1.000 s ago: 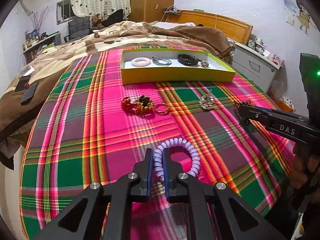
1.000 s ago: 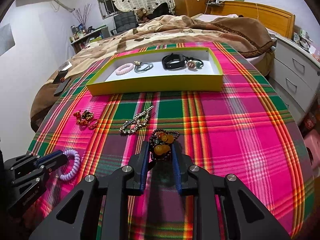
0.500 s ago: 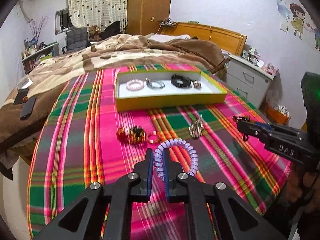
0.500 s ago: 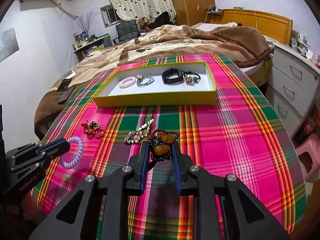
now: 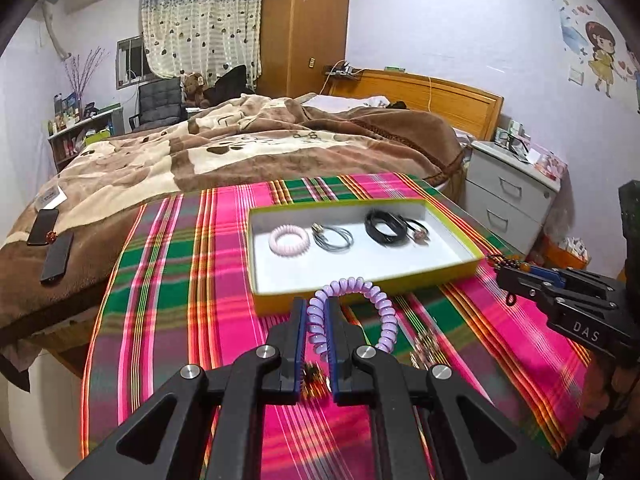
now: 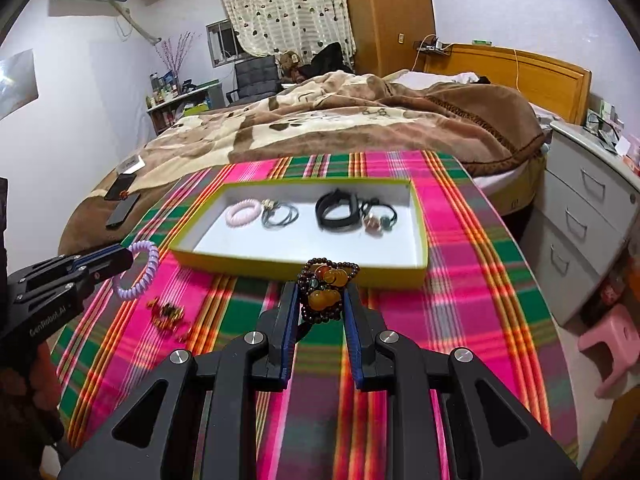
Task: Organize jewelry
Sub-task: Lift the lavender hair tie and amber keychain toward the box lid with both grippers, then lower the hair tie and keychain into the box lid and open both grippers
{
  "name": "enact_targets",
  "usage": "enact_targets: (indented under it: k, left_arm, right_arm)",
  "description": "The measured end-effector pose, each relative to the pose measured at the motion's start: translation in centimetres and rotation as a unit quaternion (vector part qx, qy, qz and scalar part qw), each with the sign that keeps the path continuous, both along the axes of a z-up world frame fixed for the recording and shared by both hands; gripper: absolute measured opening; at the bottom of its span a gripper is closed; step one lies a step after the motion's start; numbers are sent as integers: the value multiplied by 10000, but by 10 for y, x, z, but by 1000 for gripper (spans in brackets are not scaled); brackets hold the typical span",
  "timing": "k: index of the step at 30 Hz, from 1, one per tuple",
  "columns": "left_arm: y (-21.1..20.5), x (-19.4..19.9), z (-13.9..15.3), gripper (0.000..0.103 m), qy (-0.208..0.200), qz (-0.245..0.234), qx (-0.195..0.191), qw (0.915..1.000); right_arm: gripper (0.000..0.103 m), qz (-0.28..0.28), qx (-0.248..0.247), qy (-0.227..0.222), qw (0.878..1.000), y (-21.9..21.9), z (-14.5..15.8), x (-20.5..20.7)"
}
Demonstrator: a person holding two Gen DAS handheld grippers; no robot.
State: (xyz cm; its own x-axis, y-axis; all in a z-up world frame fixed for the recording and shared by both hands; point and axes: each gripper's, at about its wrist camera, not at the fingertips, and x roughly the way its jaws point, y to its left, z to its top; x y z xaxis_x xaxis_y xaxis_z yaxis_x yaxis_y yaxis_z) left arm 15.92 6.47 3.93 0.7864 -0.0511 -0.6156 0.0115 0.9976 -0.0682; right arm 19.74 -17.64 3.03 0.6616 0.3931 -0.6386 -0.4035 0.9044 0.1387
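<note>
Two grippers are raised over the plaid-covered counter [image 5: 168,280], each pinching a piece of jewelry. The left gripper [image 5: 316,320] is pressed together on one side of a lilac spiral bracelet [image 5: 376,304], whose free loop arcs to the right in front of the box's near wall. The right gripper [image 6: 318,308] is clamped on a dark beaded bracelet with amber gourd charms [image 6: 326,288], held just short of the same wall. Beyond both lies the yellow-rimmed box [image 6: 420,240], set toward the counter's far edge; on its white floor, from left to right, rest a pink spiral bracelet [image 6: 242,212], thin grey rings [image 6: 280,214], a black band [image 6: 336,208] and a dark cord with round beads [image 6: 378,220]. On the cloth near the counter's left edge, below the left gripper in the right wrist view, a small cluster of gold and dark trinkets [image 6: 168,314] lies loose. A silvery beaded piece [image 5: 424,348] lies blurred under the lilac loop
</note>
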Motion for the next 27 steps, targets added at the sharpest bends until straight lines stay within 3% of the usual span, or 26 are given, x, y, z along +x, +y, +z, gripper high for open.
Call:
enact_targets:
  k: [11,27]
  left_arm:
    - [19,71,-9,9,137,130,144,9997]
    - [32,141,-60,9,776,315,310,9960]
  right_arm:
    - [23,-150,-190,53,9997,1,-6,64]
    - [23,-283,-588,652,9957,8,-54,130]
